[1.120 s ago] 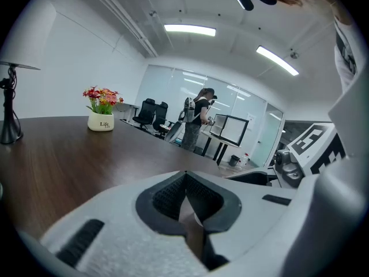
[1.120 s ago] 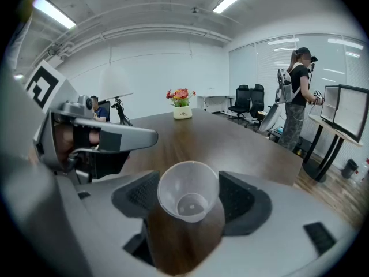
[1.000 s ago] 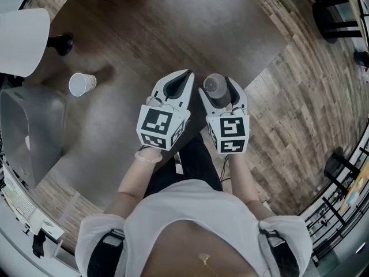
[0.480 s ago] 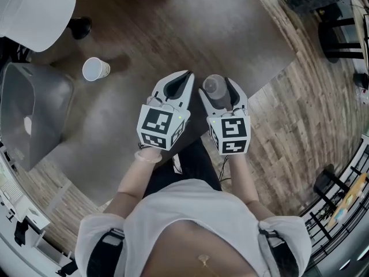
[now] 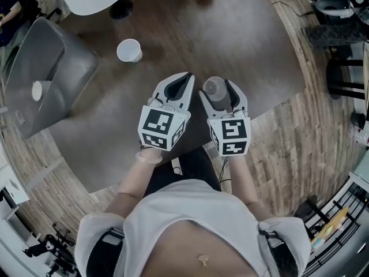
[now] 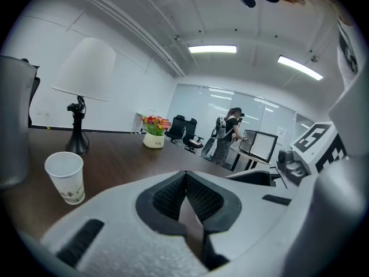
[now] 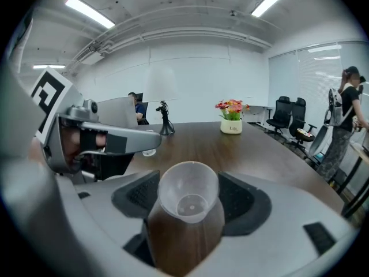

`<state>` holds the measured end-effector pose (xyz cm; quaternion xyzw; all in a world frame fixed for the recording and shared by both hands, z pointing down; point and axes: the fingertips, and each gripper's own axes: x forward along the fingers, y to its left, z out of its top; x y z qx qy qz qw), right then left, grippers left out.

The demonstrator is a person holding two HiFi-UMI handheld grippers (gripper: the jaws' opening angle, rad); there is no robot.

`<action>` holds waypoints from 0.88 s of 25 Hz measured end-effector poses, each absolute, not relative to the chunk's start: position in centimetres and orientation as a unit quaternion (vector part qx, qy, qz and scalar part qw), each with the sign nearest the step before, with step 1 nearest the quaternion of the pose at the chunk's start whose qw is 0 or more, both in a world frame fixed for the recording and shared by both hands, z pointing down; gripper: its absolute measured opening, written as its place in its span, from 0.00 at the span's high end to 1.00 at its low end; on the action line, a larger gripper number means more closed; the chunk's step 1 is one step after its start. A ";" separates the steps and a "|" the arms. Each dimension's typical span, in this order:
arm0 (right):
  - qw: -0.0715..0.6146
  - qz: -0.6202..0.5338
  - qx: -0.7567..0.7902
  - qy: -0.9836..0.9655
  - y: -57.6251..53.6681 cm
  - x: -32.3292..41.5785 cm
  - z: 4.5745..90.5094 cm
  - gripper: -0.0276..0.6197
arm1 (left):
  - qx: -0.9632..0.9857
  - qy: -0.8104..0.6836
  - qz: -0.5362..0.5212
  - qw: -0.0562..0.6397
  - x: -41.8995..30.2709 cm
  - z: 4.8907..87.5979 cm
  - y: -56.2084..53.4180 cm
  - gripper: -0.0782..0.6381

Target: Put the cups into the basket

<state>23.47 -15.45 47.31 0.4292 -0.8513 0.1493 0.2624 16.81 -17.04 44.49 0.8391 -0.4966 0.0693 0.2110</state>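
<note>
Two cups sit outside the grey plastic basket (image 5: 69, 68), and the one that matters now is the clear plastic cup (image 7: 188, 196) in your right gripper (image 5: 218, 86). Its fingers (image 7: 237, 198) are clamped on the cup's wall from either side, with the mouth tilted up and back toward you and the base pointing forward along the fingers. Your left gripper (image 5: 185, 77) has its fingers pressed together with nothing between them. The relation to mind is sideways: in the head view the basket lies well off to the left and a little ahead on the dark wooden counter (image 5: 230, 27). From the right gripper it is therefore beyond the left gripper, which sits just beside the right one and on the line between cup and basket. I'd judge you need to carry the held cup leftward, over or ahead of the left gripper, or turn your body to face the basket. A white paper cup (image 5: 129, 50) stands upright on the counter between the grippers and the basket, nearer the left gripper, so that hand looks the better placed for it. One small white cup (image 5: 37, 90) appears to lie inside the basket already.
</note>
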 end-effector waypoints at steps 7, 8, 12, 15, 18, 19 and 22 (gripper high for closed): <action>0.269 0.124 0.372 -0.880 -14.8 17.8 46.6 0.45 | 0.806 -0.551 0.051 0.209 11.2 43.7 -15.4 0.88; 0.270 0.121 0.364 -0.883 -14.7 17.0 46.5 0.45 | 0.801 -0.558 0.049 0.209 10.4 43.6 -15.0 0.88; 0.273 0.105 0.325 -0.899 -13.9 13.3 45.8 0.45 | 0.778 -0.592 0.039 0.208 6.9 43.0 -13.7 0.88; 0.275 0.096 0.300 -0.908 -13.1 10.7 45.5 0.45 | 0.762 -0.612 0.031 0.207 4.5 42.7 -12.6 0.88; 0.277 0.090 0.276 -0.916 -12.1 8.3 45.3 0.45 | 0.747 -0.631 0.025 0.207 2.2 42.4 -11.4 0.88; 0.278 0.087 0.267 -0.919 -11.8 7.5 45.2 0.45 | 0.741 -0.638 0.023 0.206 1.4 42.4 -11.0 0.88; 0.282 0.076 0.237 -0.927 -10.7 4.8 45.2 0.45 | 0.722 -0.660 0.015 0.206 -1.1 42.3 -9.7 0.88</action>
